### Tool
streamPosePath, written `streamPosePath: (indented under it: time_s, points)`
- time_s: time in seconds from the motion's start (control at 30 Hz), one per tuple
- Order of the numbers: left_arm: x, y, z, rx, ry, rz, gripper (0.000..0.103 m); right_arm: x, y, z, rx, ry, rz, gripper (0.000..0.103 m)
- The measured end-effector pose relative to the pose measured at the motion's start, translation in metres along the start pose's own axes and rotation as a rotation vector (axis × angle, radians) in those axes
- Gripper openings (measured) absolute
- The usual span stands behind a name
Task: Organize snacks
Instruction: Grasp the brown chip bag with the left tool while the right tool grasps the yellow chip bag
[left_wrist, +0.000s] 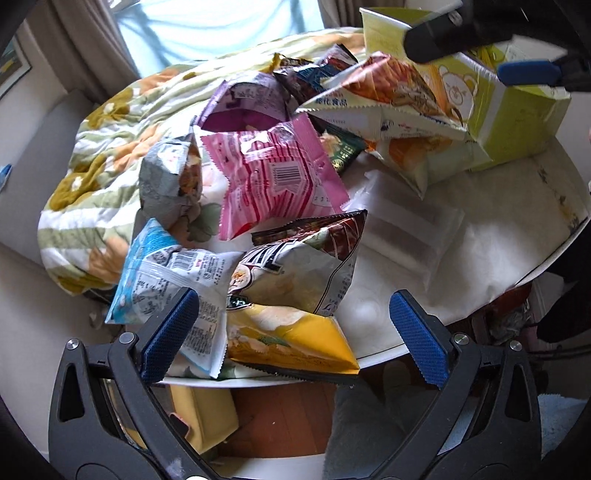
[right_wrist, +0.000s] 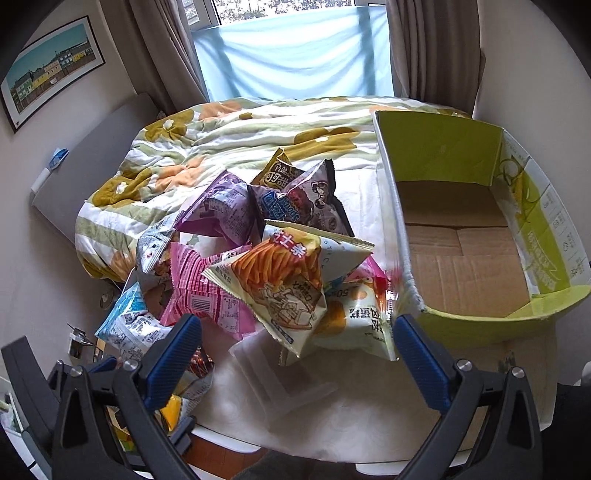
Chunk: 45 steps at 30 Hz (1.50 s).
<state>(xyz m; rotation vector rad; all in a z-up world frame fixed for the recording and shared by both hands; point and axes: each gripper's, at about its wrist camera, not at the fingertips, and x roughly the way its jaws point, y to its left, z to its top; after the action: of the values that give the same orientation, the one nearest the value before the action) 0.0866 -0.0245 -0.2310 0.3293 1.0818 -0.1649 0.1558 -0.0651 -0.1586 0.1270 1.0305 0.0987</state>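
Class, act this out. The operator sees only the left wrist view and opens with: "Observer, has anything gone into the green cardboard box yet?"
Observer: No. The right wrist view looks down into the green cardboard box, and only its bare brown floor shows.
Operator: Is the right gripper carrying a packet?
Observer: No. The right gripper is open, with nothing between its fingers.
Operator: What sits at the pile's far edge?
Observer: A yellow-and-brown foil packet, partly tucked behind a dark brown foil packet.
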Motion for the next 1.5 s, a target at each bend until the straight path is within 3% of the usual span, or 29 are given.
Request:
streamPosePath:
  time_s: [0.2,0.3,0.33,0.53,0.67,0.87,0.9,1.03,1.23,1.5]
  points:
    - [0.033,-0.011,0.008,0.104,0.055,-0.027,0.097,0.037,0.003,0.021,0.072,0.071,0.025,0.103]
    - [0.043,-0.006,0.012,0.104,0.077,-0.055,0.089,0.052,0.006,0.027,0.093,0.112,0.032,0.103]
    - [0.047,-0.003,0.013,0.102,0.093,-0.062,0.081,0.057,0.006,0.028,0.099,0.126,0.032,0.103]
    - [0.057,0.013,0.017,0.074,0.133,-0.127,0.074,0.074,0.005,0.034,0.14,0.157,0.006,0.103]
    - [0.058,0.022,0.022,0.075,0.14,-0.156,0.06,0.084,0.009,0.038,0.139,0.181,-0.018,0.103]
    - [0.06,0.028,0.024,0.052,0.14,-0.192,0.058,0.099,-0.001,0.037,0.229,0.208,0.013,0.103]
    - [0.058,0.029,0.023,0.041,0.14,-0.201,0.058,0.1,-0.003,0.036,0.244,0.209,0.018,0.101]
    - [0.058,0.041,0.026,0.006,0.136,-0.22,0.058,0.103,-0.008,0.033,0.268,0.225,0.06,0.064]
    - [0.039,0.048,0.02,-0.029,0.122,-0.228,0.058,0.089,-0.001,0.028,0.221,0.198,0.069,0.051]
    - [0.002,0.034,0.019,-0.048,0.068,-0.185,0.058,0.055,0.001,0.028,0.164,0.13,0.107,0.049]
